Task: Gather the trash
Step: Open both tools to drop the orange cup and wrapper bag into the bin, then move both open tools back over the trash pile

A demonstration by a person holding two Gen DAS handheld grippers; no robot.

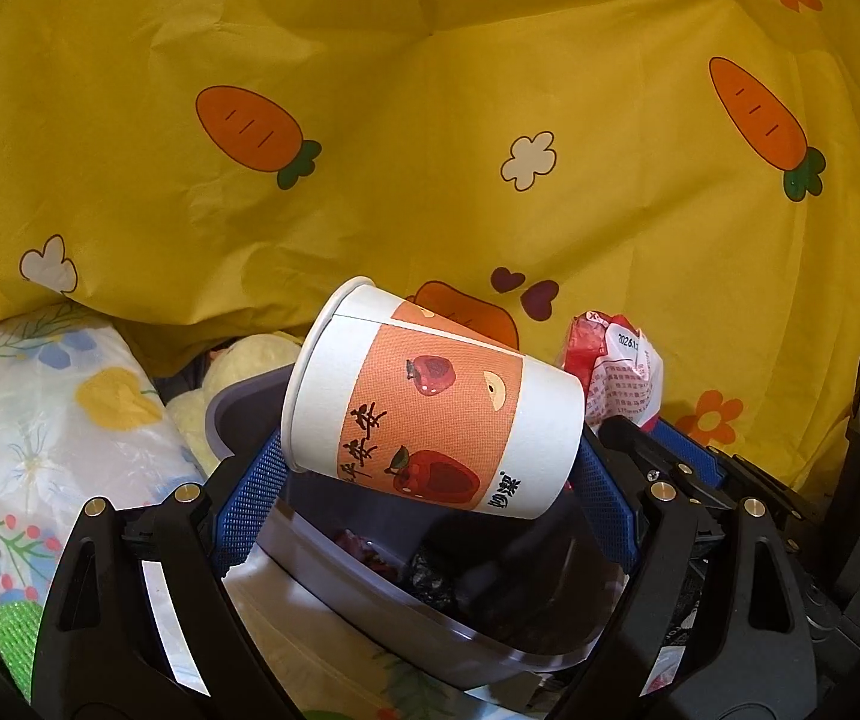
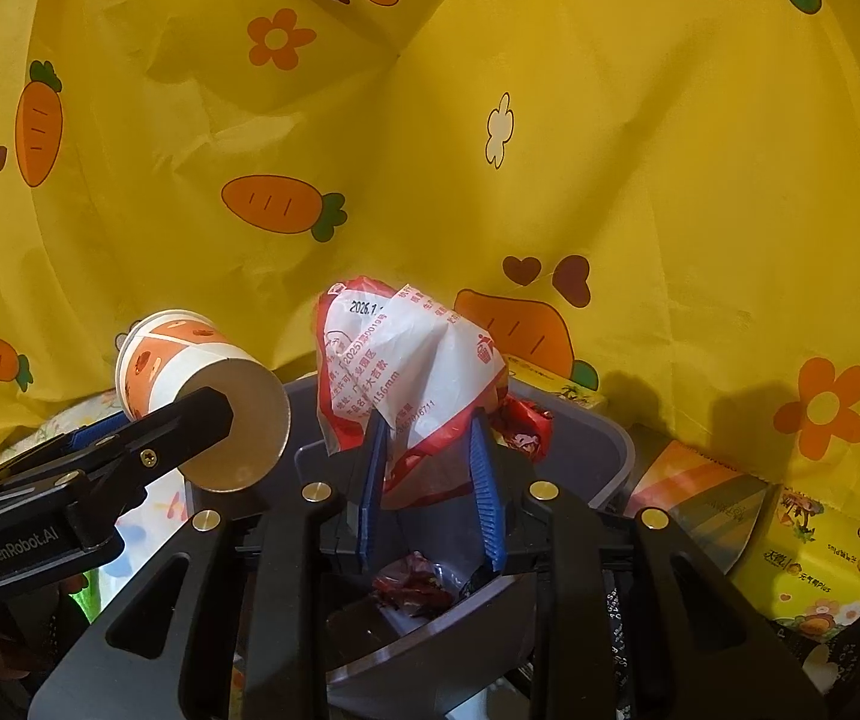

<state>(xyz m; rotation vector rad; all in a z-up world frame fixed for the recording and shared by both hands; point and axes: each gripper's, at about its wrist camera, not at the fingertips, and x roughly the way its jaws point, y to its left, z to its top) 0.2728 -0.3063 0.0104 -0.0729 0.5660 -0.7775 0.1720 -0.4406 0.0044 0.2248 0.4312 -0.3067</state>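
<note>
- Left wrist view: left gripper [image 1: 430, 474] clamping a paper cup [image 1: 430, 408] between its blue pads [image 1: 249, 510], one pad pressing near the rim, the other near the base.
- Cup lying on its side, tilted, rim up-left and base down-right, hanging over the open grey bin [image 1: 405, 618].
- Showing dark wrappers and red scraps [image 1: 369, 552] inside the bin.
- Showing the crumpled red-and-white plastic bag [image 1: 616, 372] just right of the cup, with the right gripper's black frame under it.
- Hanging behind everything, a yellow carrot-print cloth [image 1: 430, 120]; lying at left, a floral plastic bag [image 1: 39, 432].
- Right wrist view: right gripper [image 2: 430, 462] pinching the red-and-white plastic bag [image 2: 405, 372] between its blue pads [image 2: 484, 480], bag bunching up above the fingertips.
- Holding the bag over the grey bin [image 2: 610, 450], red wrappers [image 2: 411, 588] lying at the bottom.
- Showing at left the left gripper [image 2: 177, 420] gripping the paper cup [image 2: 201, 390], its base facing the camera.
- Standing right of the bin, yellow tissue packs [image 2: 814, 564] against the carrot-print cloth [image 2: 610, 150].
</note>
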